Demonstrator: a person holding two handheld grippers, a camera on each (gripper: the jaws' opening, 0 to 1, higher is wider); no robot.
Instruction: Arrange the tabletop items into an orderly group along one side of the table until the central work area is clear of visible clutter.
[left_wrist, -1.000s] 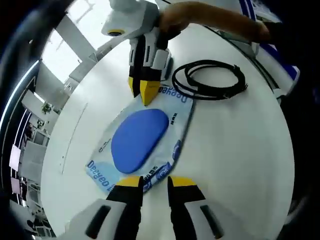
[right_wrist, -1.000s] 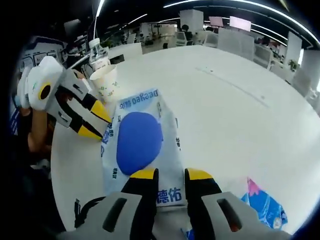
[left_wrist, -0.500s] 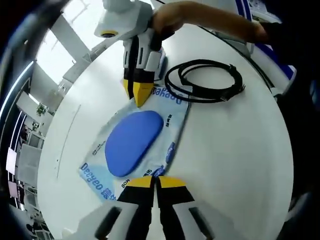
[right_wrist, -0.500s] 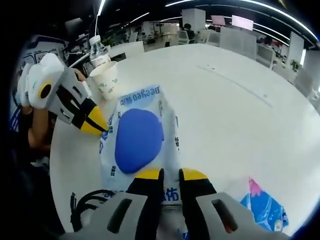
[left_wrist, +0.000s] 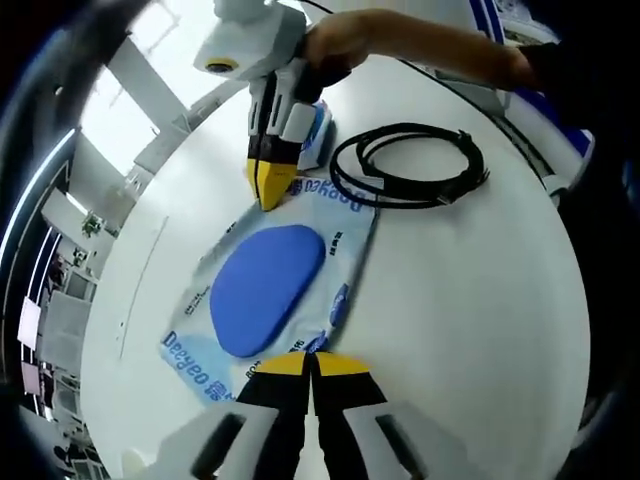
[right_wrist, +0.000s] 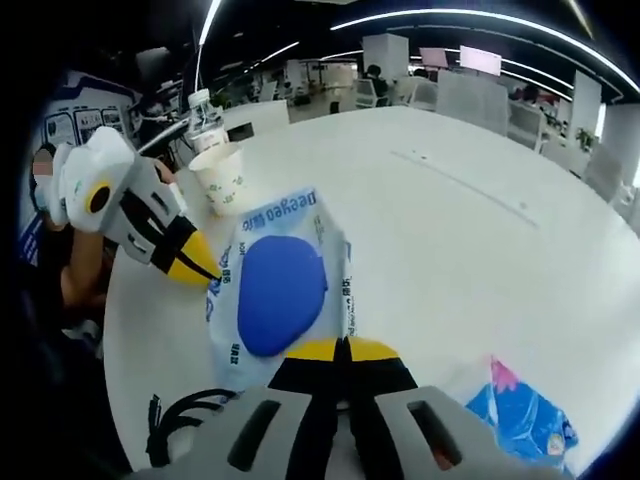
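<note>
A broad white round worktop (right_wrist: 470, 200) spreads out, glossy under the lights. Beyond its far edge, an open office: white desks and chairs (right_wrist: 470, 95), a lit screen (right_wrist: 480, 60) high up, long ceiling light strips (right_wrist: 470, 15) against a dark ceiling. In the left gripper view, bright windows (left_wrist: 130, 90) glare past the worktop's edge.

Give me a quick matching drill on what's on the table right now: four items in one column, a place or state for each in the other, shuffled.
Items:
1. wet-wipe pack
2. black cable
3. paper cup
4. water bottle

States:
A. stands upright beyond the pack
B. coiled loosely beside the pack
C. pinched at opposite edges by both grippers
D. stands behind the cup

Pairs: 1-C, 2-B, 3-A, 4-D
</note>
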